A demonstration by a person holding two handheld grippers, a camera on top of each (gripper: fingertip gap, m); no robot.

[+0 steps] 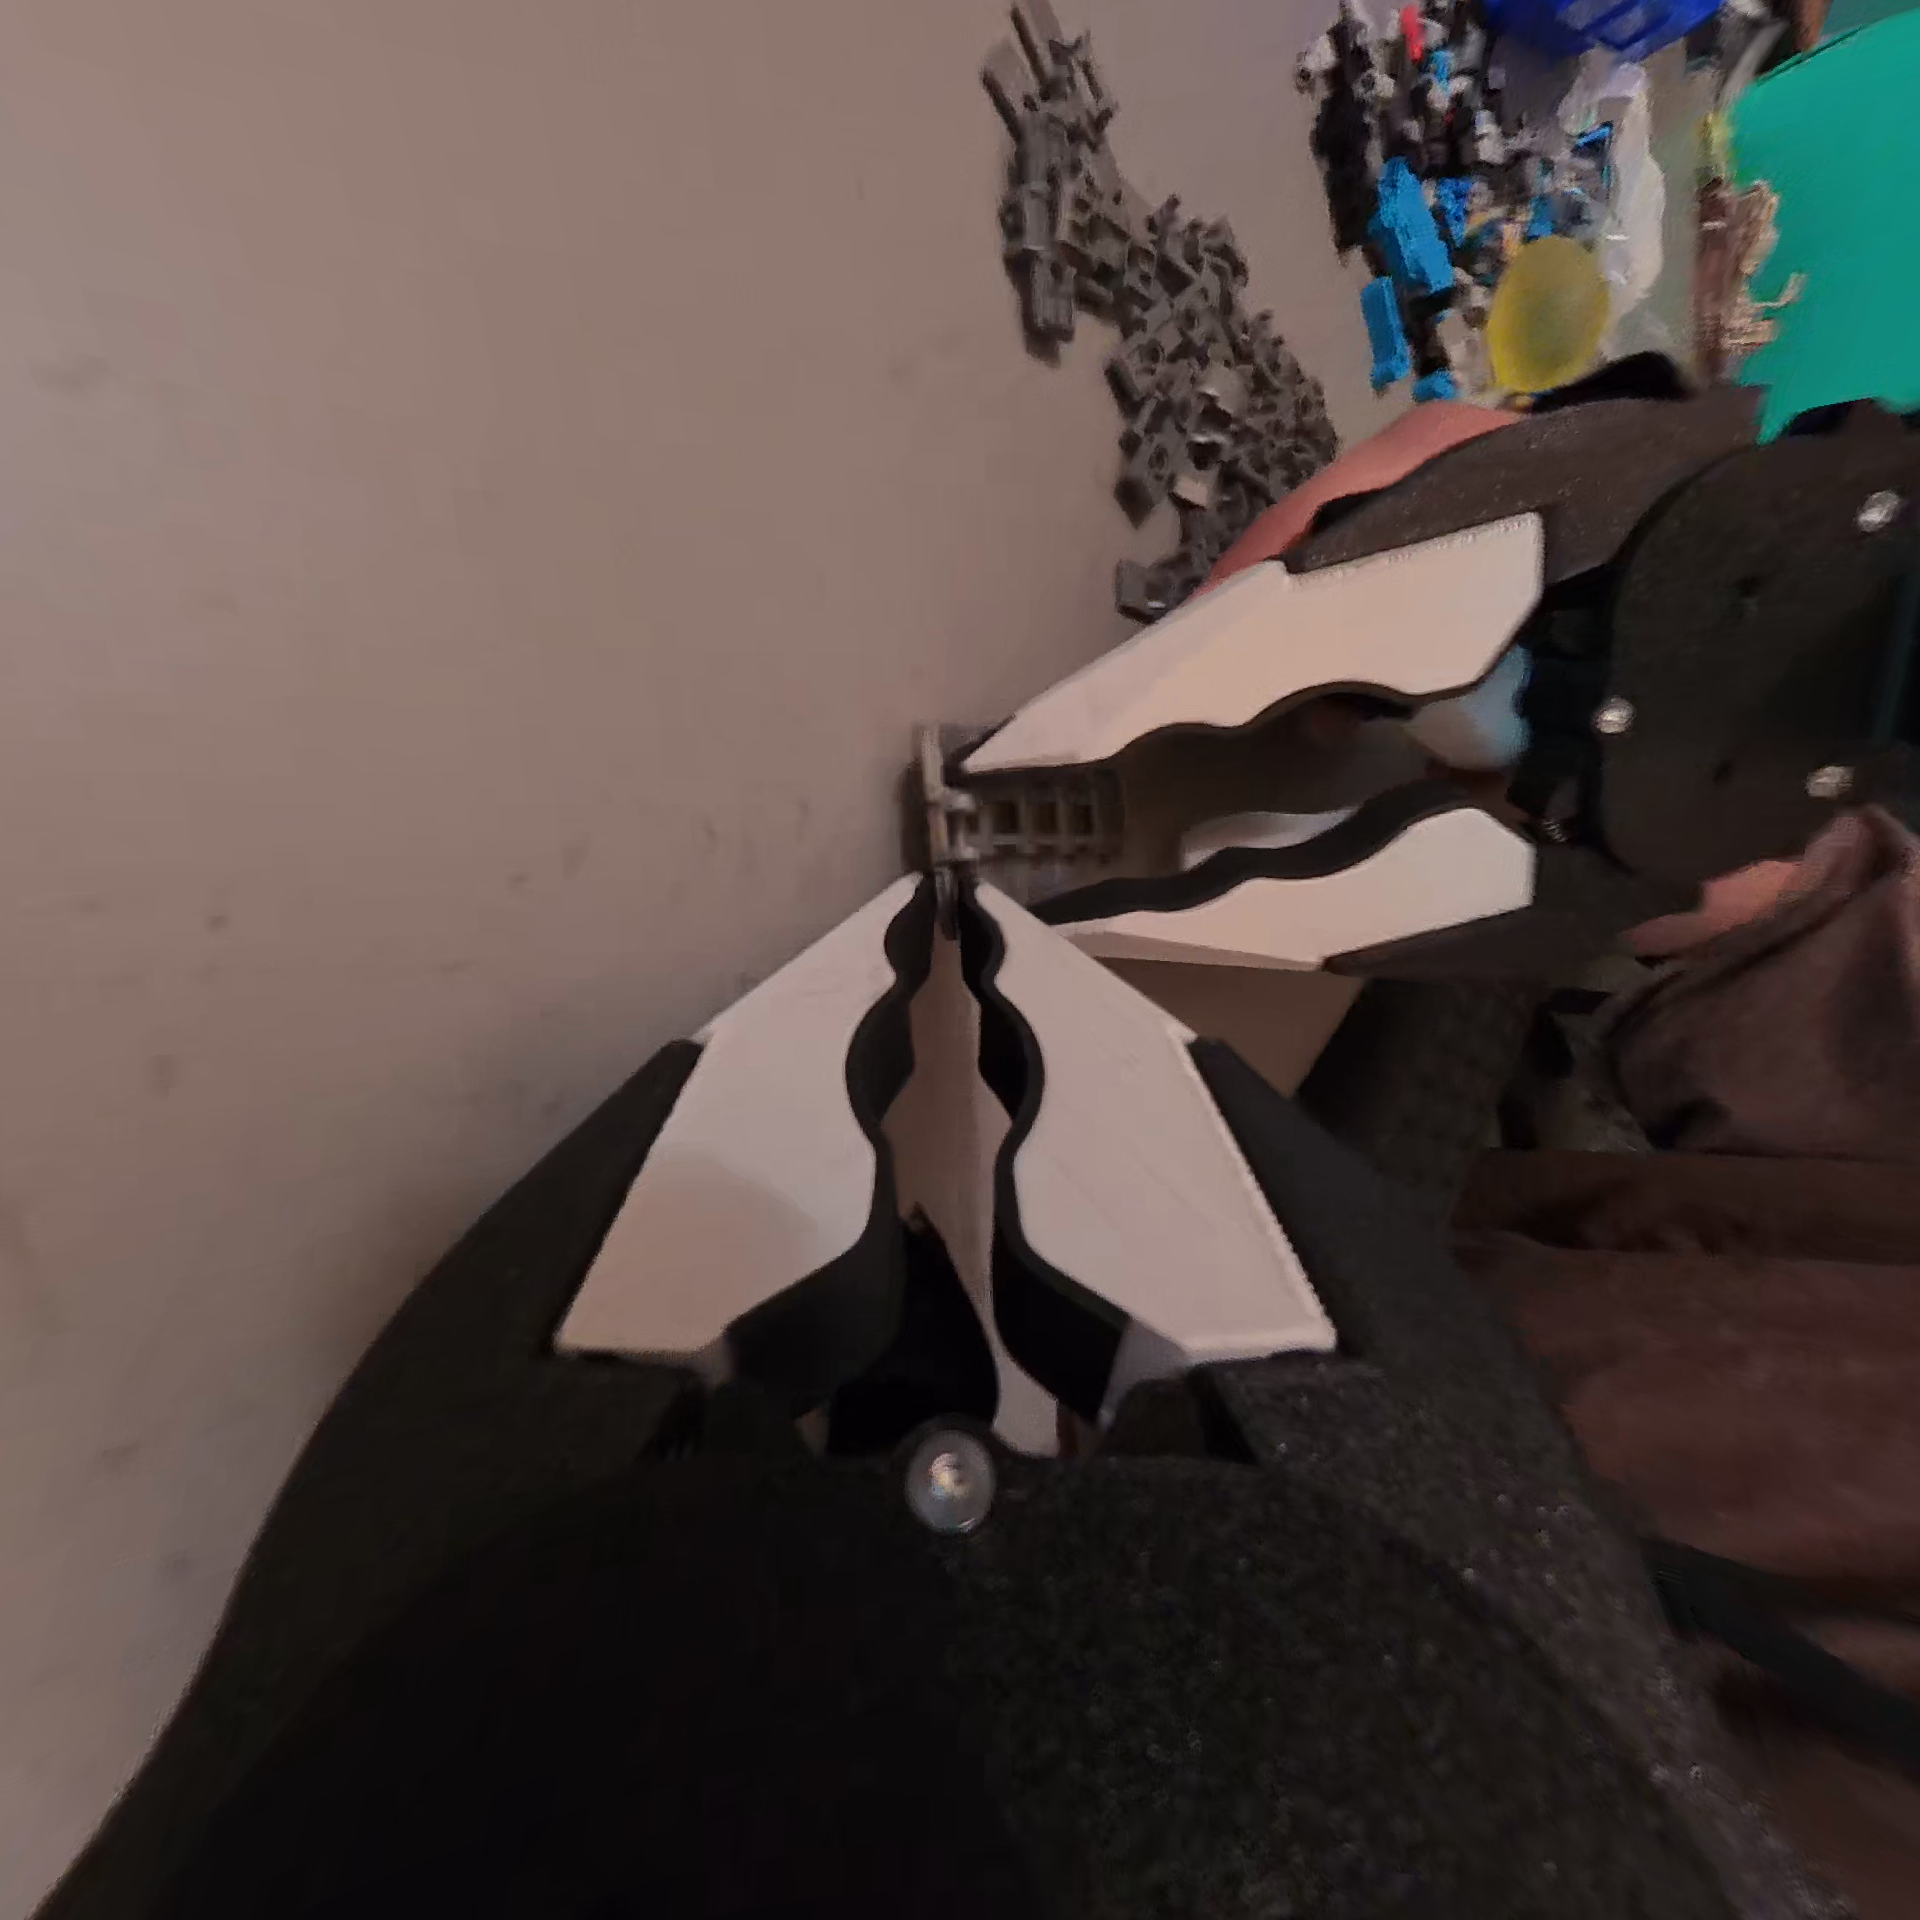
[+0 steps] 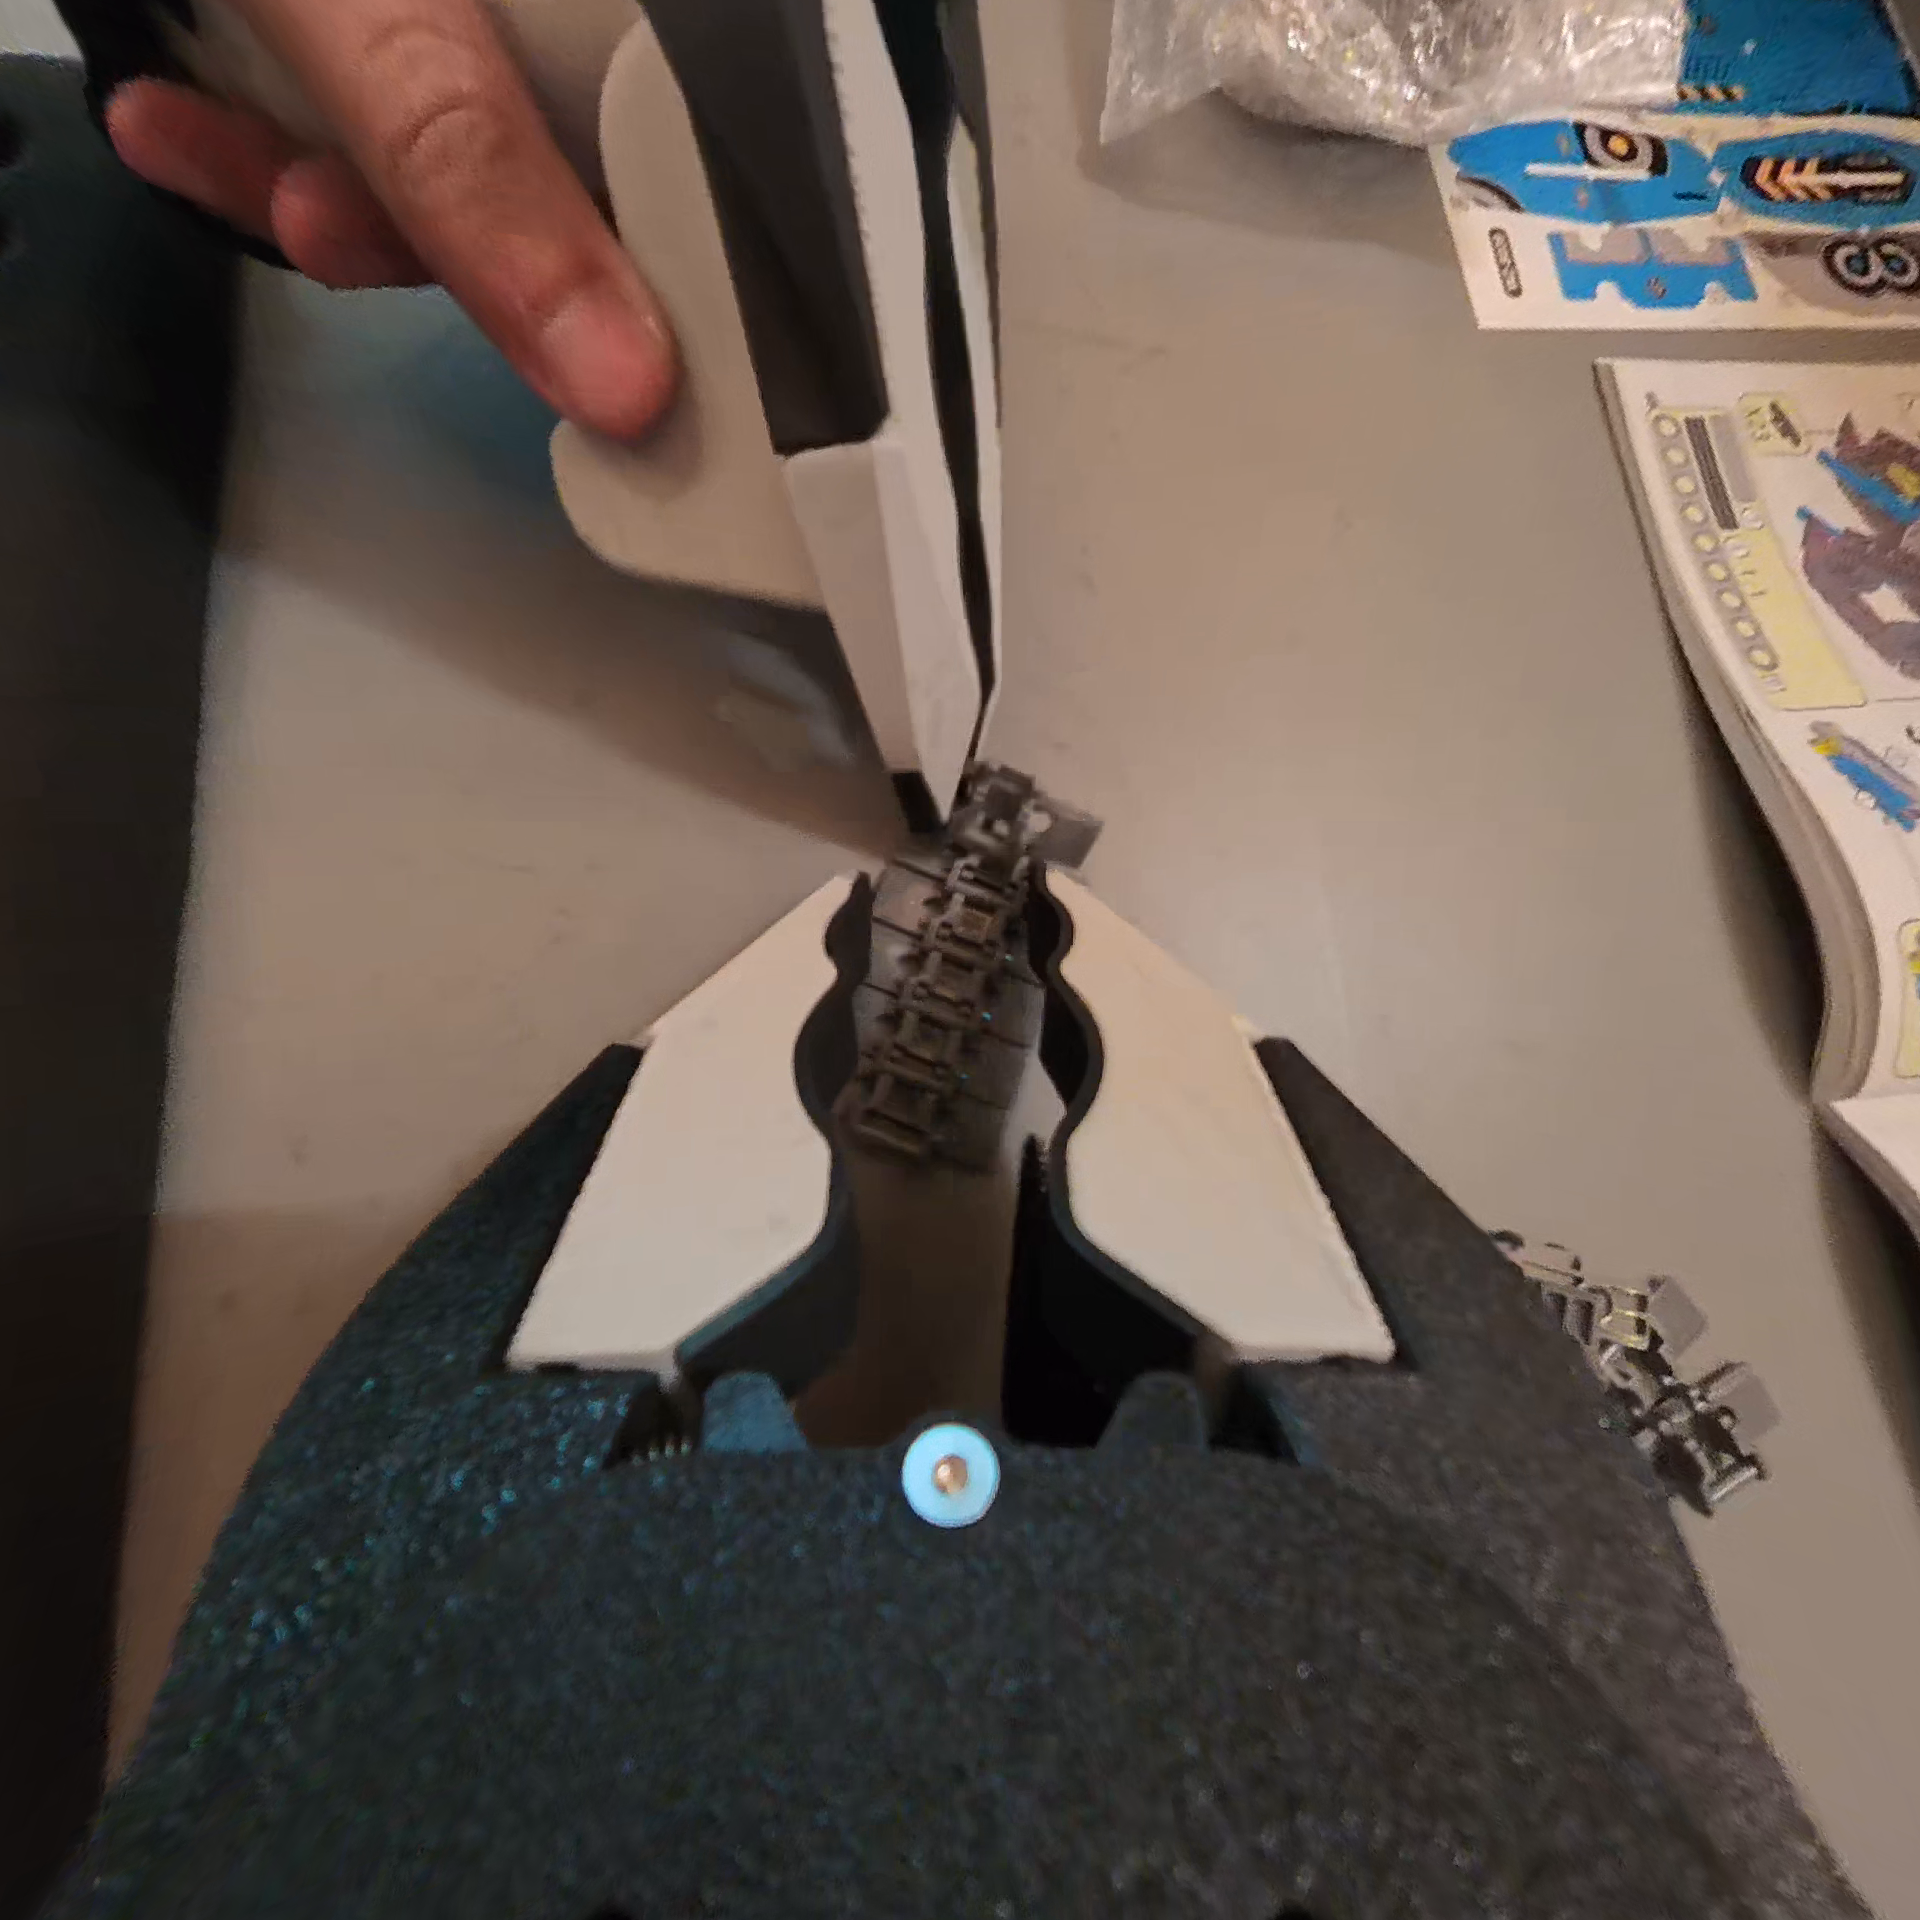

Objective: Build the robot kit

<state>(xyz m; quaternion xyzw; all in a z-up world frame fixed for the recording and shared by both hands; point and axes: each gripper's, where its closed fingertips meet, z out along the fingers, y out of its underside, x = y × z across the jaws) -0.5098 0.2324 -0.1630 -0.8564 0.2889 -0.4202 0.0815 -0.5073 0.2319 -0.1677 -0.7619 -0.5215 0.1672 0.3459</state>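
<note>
Two grippers meet at one grey chain of toy track links above a pale worktop (image 2: 1299,727). Nearest in the right wrist view, the right gripper (image 2: 951,883) is clenched on the chain (image 2: 935,1018), its jaws only a link's width apart; about six joined links run back between the white fingers, and the chain's front end sticks out past the tips. In the left wrist view the right gripper (image 1: 961,821) comes in from the right, with the links lying in a row between its fingers.

Just beyond, the left gripper (image 2: 956,805) reaches down from above, its jaws nearly together — it pinches one link (image 2: 1003,810) at the chain's front end. In its own view the left gripper (image 1: 943,914) grips this link (image 1: 940,821) edge-on at the very tips. One hand (image 2: 416,177) holds the left gripper's body, fingers curled over its white side.

One small cluster of loose grey links (image 2: 1642,1371) lies on the worktop beside the right gripper. Farther off lie one open booklet (image 2: 1766,665), one sticker sheet (image 2: 1704,208) with blue shapes and one crumpled clear bag (image 2: 1351,62). In the left wrist view, well behind the grippers, one larger heap of grey links (image 1: 1174,312) is spread on the worktop, with a jumble of blue and black pieces (image 1: 1434,187) past it.
</note>
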